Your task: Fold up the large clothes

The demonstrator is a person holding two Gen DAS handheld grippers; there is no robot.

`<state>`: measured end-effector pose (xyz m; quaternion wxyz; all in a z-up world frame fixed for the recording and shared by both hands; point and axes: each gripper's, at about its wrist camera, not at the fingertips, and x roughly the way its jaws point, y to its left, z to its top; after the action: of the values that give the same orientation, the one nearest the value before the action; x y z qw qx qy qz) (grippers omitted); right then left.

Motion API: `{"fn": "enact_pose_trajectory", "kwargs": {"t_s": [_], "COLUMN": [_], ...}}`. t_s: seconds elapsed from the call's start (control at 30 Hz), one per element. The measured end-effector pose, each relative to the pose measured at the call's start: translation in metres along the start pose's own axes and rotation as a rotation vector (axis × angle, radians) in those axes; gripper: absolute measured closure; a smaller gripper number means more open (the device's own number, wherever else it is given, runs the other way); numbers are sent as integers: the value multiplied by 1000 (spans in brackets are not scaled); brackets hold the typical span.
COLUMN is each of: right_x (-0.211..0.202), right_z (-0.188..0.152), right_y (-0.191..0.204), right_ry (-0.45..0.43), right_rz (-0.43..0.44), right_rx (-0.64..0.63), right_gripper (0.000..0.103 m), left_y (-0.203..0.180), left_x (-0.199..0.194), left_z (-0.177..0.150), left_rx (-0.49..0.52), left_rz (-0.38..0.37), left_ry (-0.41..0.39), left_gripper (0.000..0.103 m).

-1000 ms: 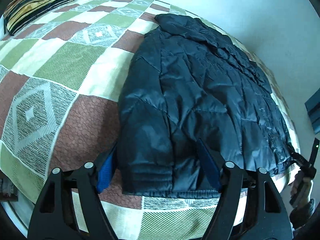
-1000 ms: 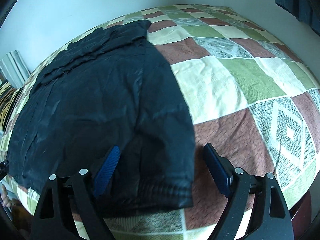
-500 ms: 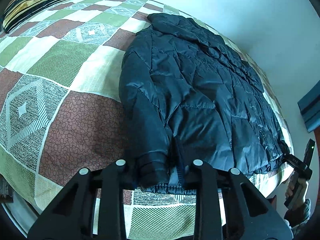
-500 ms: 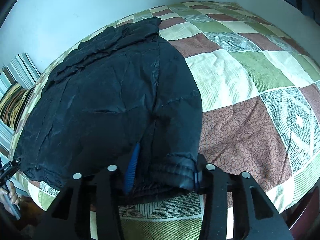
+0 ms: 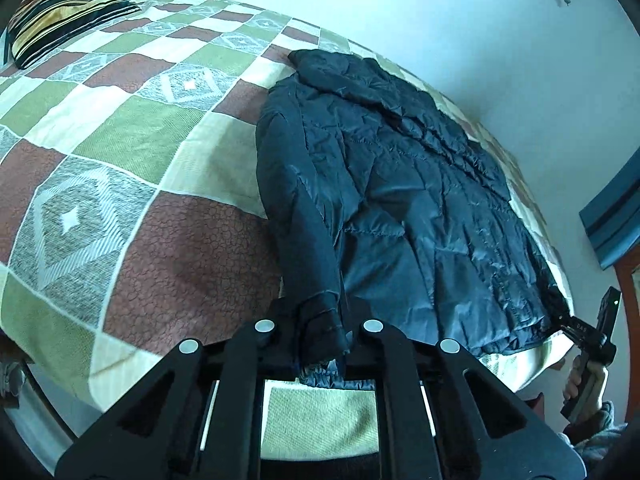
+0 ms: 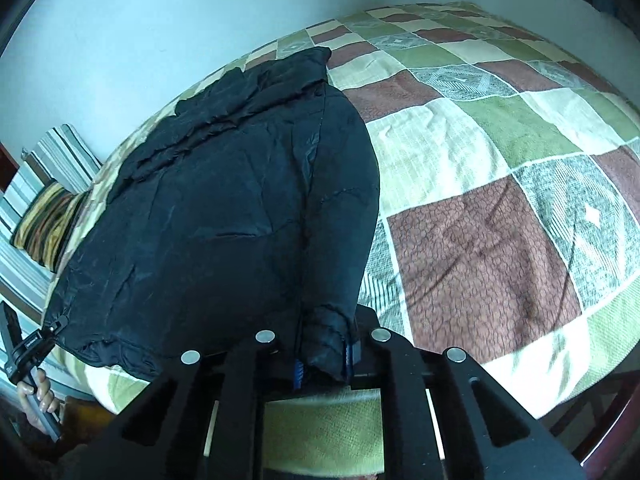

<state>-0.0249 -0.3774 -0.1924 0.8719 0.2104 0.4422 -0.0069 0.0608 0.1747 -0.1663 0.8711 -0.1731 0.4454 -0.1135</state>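
A dark navy puffer jacket (image 5: 420, 200) lies spread on the bed, collar toward the wall, hem toward me. My left gripper (image 5: 320, 340) is shut on the cuff of the jacket's left sleeve (image 5: 308, 240) and holds it raised at the bed's near edge. In the right wrist view the jacket (image 6: 208, 216) fills the left half. My right gripper (image 6: 324, 354) is shut on the cuff of the right sleeve (image 6: 340, 240), also lifted at the near edge. Each gripper shows at the far side of the other's view.
The bed has a patchwork cover (image 5: 120, 152) of green, brown and cream squares. A striped pillow (image 5: 60, 16) lies at the head end, also seen in the right wrist view (image 6: 44, 220). A pale wall (image 5: 400, 12) runs behind the bed.
Both grippers went from open around the sleeve cuffs to shut on them. Both have since lifted and drawn back, stretching the sleeves toward the bed's near edge.
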Motion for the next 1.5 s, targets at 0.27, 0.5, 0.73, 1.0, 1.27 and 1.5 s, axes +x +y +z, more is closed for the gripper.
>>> {"fn": "enact_pose_trajectory", "kwargs": {"t_s": [0.27,0.5,0.73,1.0,1.27,1.5], "right_x": [-21,-21,-1,49,123,191], "right_z": [22,69,122,196,246,251], "right_y": [-2,13,27,40,47,32], "right_ry": [-45,-118,-157,-153,-91,11], "right_rz": [113,177,195,198,133,77], "right_rx": [60,36,31,68,71,123], "right_gripper": [91,91,91,91,91,91], "left_y": [-6,-26,-35,-34,-21,-14], "left_x": [-30,-24,-3,51,138,202], "left_z": [32,83,135,215,266,274], "left_rx": [-45,-30,-19,-71,-79,-40], "left_rz": [-81,-93,-85,-62,40,126], "left_ry": [-75,-121,-154,-152,-80,11], "left_gripper": [93,93,93,93,93,93]}}
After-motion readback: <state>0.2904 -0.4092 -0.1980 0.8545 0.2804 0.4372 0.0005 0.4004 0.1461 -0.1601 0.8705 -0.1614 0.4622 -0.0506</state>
